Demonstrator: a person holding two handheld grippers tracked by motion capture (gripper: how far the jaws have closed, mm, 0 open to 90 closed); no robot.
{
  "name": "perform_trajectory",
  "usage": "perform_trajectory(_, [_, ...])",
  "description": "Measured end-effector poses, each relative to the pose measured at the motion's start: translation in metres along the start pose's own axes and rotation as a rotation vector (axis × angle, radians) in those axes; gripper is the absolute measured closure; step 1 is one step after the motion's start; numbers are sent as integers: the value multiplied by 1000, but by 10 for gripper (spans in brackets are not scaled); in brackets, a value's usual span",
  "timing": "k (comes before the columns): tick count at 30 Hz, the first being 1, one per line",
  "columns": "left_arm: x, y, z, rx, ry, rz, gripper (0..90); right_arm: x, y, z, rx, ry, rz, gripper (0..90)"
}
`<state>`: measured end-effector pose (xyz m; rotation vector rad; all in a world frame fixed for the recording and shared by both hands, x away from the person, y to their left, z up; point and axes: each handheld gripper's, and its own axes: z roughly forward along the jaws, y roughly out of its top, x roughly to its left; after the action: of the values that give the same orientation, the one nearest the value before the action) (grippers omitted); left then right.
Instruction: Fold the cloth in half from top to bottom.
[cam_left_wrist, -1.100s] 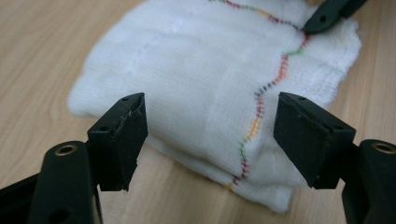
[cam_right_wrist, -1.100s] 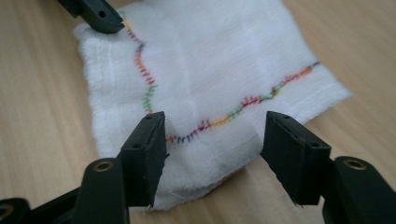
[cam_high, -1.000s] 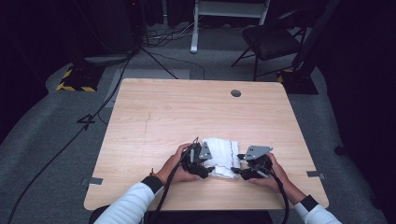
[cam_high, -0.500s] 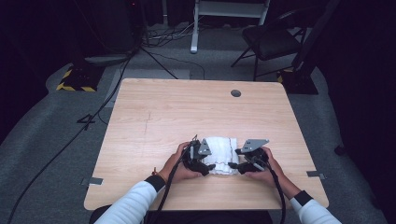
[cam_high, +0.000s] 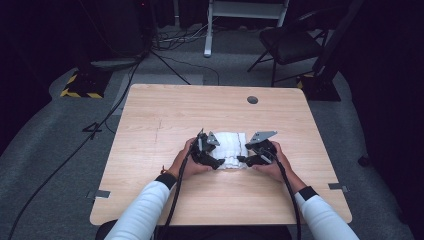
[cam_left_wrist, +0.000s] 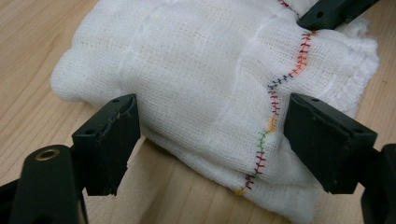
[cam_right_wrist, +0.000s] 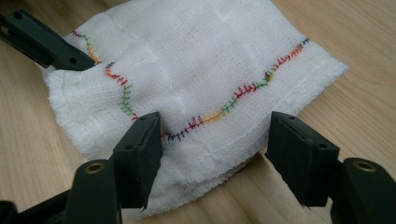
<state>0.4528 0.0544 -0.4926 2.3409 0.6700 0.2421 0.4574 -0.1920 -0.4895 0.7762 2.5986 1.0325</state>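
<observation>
Both grippers' jaws just opened, wide now: left gripper (cam_high: 218, 164) and right gripper (cam_high: 243, 159) released folded white cloth (cam_high: 231, 148). It rests on surface (cam_high: 165, 115); fold likely finished.

One white cloth (cam_high: 231, 148), two grippers (cam_high: 216, 161)

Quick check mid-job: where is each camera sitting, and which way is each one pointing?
High view: above the person's side, looking forward and down at the table; shows forearms, left gripper, right gripper.
Left gripper view: rides the left gripper, looking along its open jaws at the cloth.
Right gripper view: rides the right gripper, jaws open over the cloth.
Shared: the white cloth with coloured stitching.
</observation>
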Motion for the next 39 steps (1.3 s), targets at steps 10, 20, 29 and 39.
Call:
perform_trajectory(10, [20,7,4,14,31,-10,169,-10,11,11,-4,-8,16,354])
perform_trajectory(20, [16,8,-6,28,91,12,177,-6,13,8,7,-47,10,325])
perform_trajectory(29, [2,11,-26,-20,125,53,211,1,17,-7,-23,-61,-25,331])
perform_trajectory(39, [-17,4,-55,-97,140,85,197,7,15,-38,-53,-82,-62,330])
